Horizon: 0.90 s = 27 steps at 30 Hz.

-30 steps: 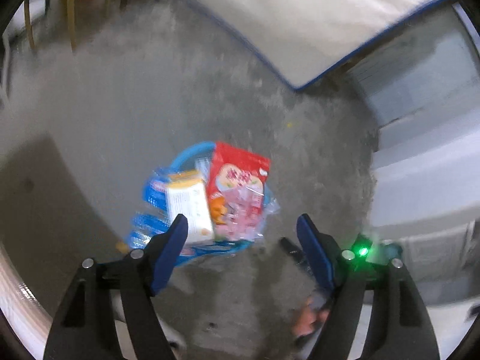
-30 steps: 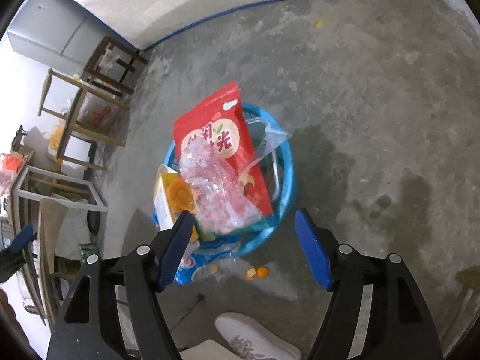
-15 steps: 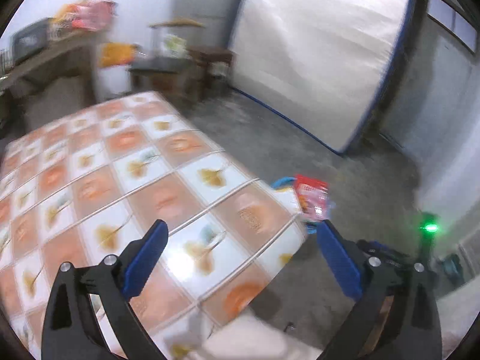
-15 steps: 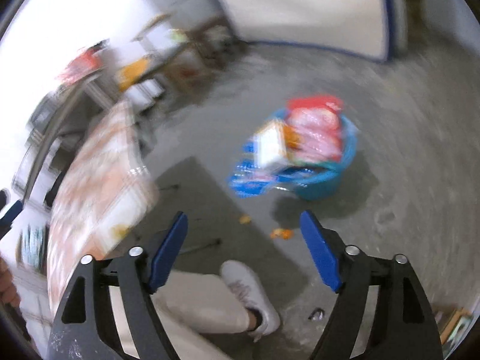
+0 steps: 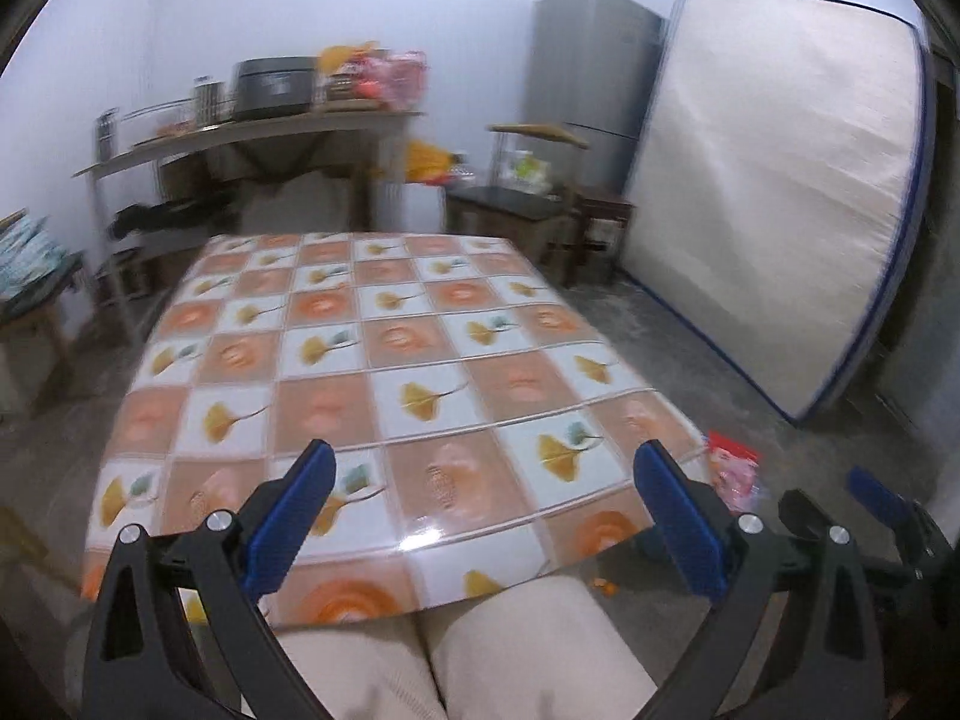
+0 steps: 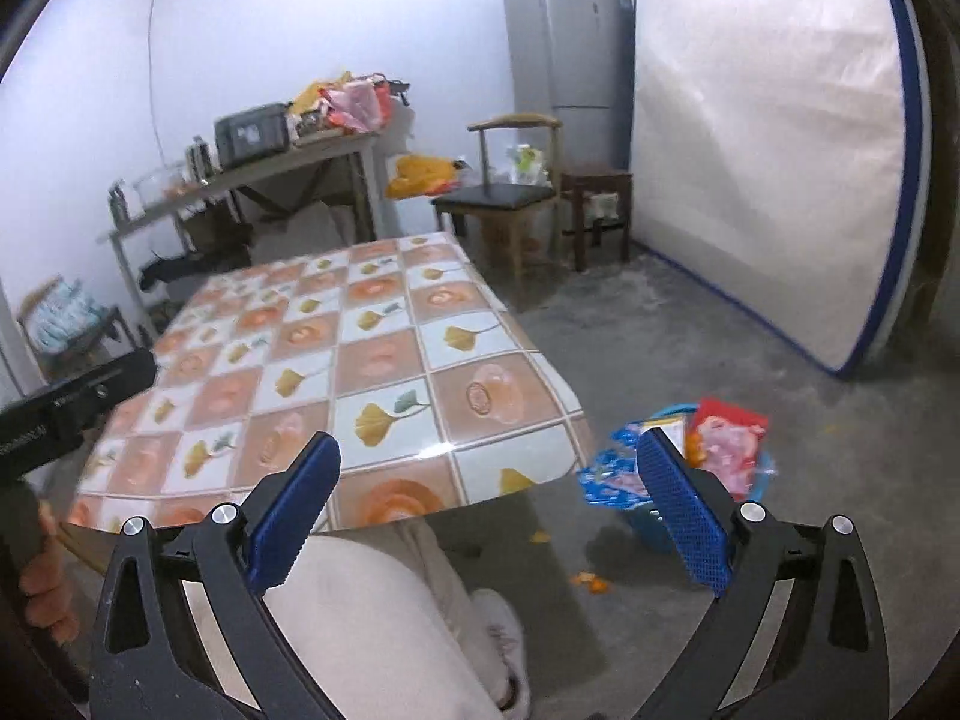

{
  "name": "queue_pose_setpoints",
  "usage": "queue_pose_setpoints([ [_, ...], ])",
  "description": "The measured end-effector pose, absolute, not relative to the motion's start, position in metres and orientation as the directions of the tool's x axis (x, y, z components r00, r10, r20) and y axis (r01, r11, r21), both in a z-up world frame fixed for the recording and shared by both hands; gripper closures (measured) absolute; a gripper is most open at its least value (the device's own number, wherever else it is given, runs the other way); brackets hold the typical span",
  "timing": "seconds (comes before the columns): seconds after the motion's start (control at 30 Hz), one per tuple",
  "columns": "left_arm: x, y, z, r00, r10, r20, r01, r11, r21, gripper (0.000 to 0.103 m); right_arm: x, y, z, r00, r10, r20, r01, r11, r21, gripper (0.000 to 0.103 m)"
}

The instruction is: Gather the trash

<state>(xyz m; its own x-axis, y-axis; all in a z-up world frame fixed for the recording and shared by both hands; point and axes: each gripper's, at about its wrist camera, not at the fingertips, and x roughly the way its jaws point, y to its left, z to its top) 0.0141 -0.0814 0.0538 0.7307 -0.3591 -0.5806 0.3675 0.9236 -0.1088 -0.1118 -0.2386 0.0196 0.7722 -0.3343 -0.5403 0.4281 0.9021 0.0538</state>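
Observation:
A blue basket (image 6: pixel 657 531) stands on the concrete floor to the right of the table, stuffed with trash: a red snack bag (image 6: pixel 729 438) and a blue wrapper (image 6: pixel 612 471) hanging over its rim. In the left wrist view only the red snack bag (image 5: pixel 732 468) shows past the table corner. My left gripper (image 5: pixel 483 456) is open and empty above the table's near edge. My right gripper (image 6: pixel 487 444) is empty, its jaws still opening, well above and left of the basket. Bits of orange peel (image 6: pixel 591 582) lie on the floor near the basket.
The table (image 5: pixel 384 360) wears a glossy orange-and-white checked cloth with nothing on it. The person's light trouser legs (image 6: pixel 372 600) and a shoe (image 6: pixel 507 648) are below me. A mattress (image 6: pixel 768 138), fridge (image 6: pixel 570 42), chair (image 6: pixel 510 198) and cluttered shelf (image 6: pixel 258 168) line the walls.
Both views swung up from the basket on the floor to the table and the room. Both grippers' jaws spread wider, and the basket now sits low at the right.

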Motion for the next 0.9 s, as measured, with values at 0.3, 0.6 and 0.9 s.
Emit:
queue_pose_setpoints([
  [0.3, -0.004, -0.056, 0.038, 0.782, -0.130, -0.609, 0.183, 0.983, 0.024, 0.005, -0.125, -0.213, 0.016, 0.756, -0.361, -0.546, 0.441, 0.897, 0.018, 0.008],
  [0.6, -0.019, -0.038, 0.026, 0.785, -0.111, -0.610, 0.125, 0.992, -0.020, 0.005, -0.132, -0.198, 0.009, 0.753, -0.354, -0.554, 0.416, 0.909, -0.015, 0.008],
  [0.9, -0.014, -0.045, 0.021, 0.752, -0.131, -0.645, 0.159, 0.987, -0.016, 0.005, -0.138, -0.195, 0.003, 0.725, -0.358, -0.588, 0.425, 0.905, -0.028, 0.008],
])
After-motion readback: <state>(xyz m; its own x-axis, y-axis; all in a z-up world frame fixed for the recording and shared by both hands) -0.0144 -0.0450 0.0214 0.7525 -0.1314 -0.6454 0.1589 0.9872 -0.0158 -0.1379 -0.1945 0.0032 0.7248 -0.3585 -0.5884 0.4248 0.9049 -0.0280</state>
